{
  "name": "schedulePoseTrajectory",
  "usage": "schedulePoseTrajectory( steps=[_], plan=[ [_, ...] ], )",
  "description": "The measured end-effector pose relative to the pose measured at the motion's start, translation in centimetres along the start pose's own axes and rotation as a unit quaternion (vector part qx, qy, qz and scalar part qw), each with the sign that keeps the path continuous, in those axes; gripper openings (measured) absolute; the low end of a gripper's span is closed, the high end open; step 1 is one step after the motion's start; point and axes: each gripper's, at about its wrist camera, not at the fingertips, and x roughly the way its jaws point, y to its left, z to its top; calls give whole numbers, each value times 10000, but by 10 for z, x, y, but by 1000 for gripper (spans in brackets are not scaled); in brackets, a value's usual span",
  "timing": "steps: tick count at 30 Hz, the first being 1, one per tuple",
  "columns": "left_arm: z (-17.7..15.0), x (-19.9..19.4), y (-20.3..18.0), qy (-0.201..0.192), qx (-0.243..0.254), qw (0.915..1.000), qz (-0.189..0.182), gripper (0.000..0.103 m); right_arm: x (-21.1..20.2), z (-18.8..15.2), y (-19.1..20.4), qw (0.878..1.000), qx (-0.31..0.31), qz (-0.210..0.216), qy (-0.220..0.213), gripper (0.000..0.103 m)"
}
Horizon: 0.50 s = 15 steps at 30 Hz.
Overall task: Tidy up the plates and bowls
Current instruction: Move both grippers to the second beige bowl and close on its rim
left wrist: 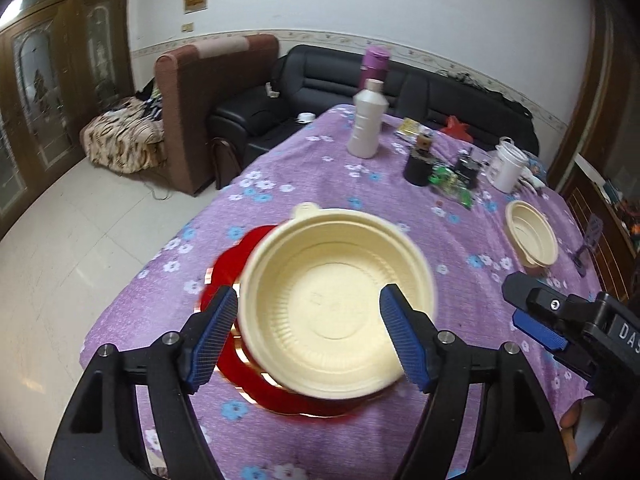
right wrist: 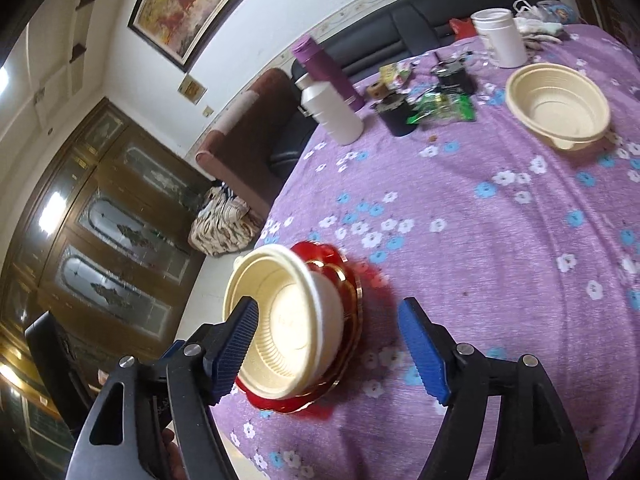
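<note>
A cream plastic bowl (left wrist: 332,264) sits tilted on a red plate with a gold rim (left wrist: 240,252) near the table's left edge. My left gripper (left wrist: 308,290) hangs open just above it, one blue pad over each side of the bowl, neither pressing on it. My right gripper (right wrist: 329,302) is open too, with nothing between its fingers. The same bowl (right wrist: 288,320) and red plate (right wrist: 344,276) lie beside its left finger. In the left wrist view the right gripper (left wrist: 532,312) shows at the right. More cream bowls (right wrist: 560,100) are stacked further back.
The table wears a purple flowered cloth (left wrist: 320,184). At its back stand a white bottle (left wrist: 366,120), a purple flask (left wrist: 375,60), a black cup (left wrist: 418,168), green wrappers (left wrist: 452,184) and a white jar (left wrist: 508,164). The table's left edge drops to a tiled floor (left wrist: 80,240).
</note>
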Motion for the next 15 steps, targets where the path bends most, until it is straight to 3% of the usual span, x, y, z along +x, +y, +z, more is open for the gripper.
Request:
schedulePoseTrajectory(
  steps=[15],
  plan=[
    [-7,15,-109,409,938,9927,-647,74,-54,11,-99,9943,775,-635,-358,83]
  ],
)
